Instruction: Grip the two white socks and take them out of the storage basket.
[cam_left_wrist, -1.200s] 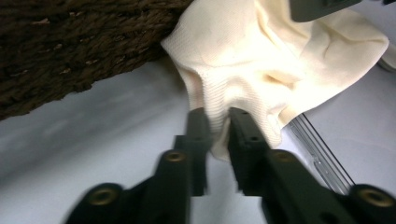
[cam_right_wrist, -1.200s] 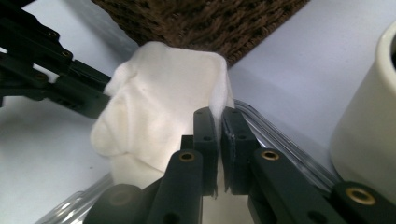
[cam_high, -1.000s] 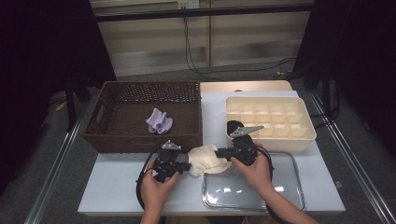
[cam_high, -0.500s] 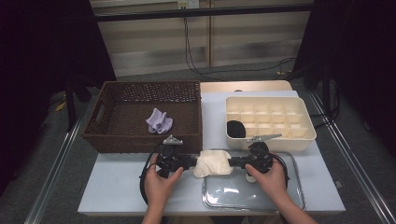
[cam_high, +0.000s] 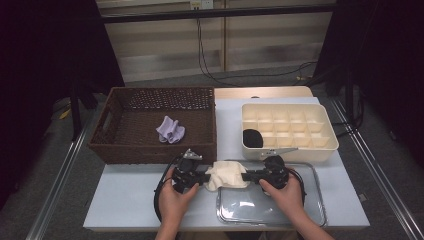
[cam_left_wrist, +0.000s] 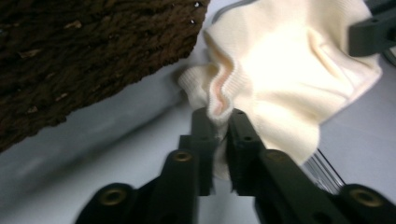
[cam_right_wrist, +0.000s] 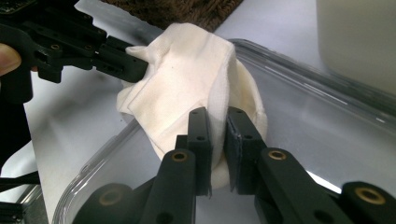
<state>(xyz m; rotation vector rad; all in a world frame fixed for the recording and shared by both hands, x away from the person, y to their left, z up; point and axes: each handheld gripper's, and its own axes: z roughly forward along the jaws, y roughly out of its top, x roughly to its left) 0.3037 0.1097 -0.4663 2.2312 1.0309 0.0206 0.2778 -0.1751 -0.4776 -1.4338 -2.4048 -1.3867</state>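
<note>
1. Cream knit fabric, a sock (cam_high: 227, 175), hangs stretched between the two grippers at the near edge of the table (cam_high: 130, 200); it sits over the far left corner of a clear plastic lid (cam_high: 280, 207), just in front of the wicker basket (cam_high: 112, 145).
2. The left gripper (cam_high: 207, 176) comes in from the left, held in the person's left hand (cam_high: 175, 192); in the left gripper view its jaws are clamped on a ribbed fold of the sock (cam_left_wrist: 261, 79); those jaws have just been closing, with the fabric between them.
3. The right gripper (cam_high: 246, 176) comes in from the right, held in the right hand (cam_high: 287, 192); in the right gripper view its jaws pinch the sock's (cam_right_wrist: 187, 88) near edge; they have just eased a little wider, yet the fabric stays nipped between them; the left gripper (cam_right_wrist: 135, 63) grips the far corner opposite.
4. A lilac sock (cam_high: 171, 130) lies bunched inside the basket, well apart from the grippers.
5. A cream compartment box (cam_high: 320, 145) stands to the right of the basket, behind the lid; a dark rolled sock (cam_high: 252, 137) fills its near left compartment.
</note>
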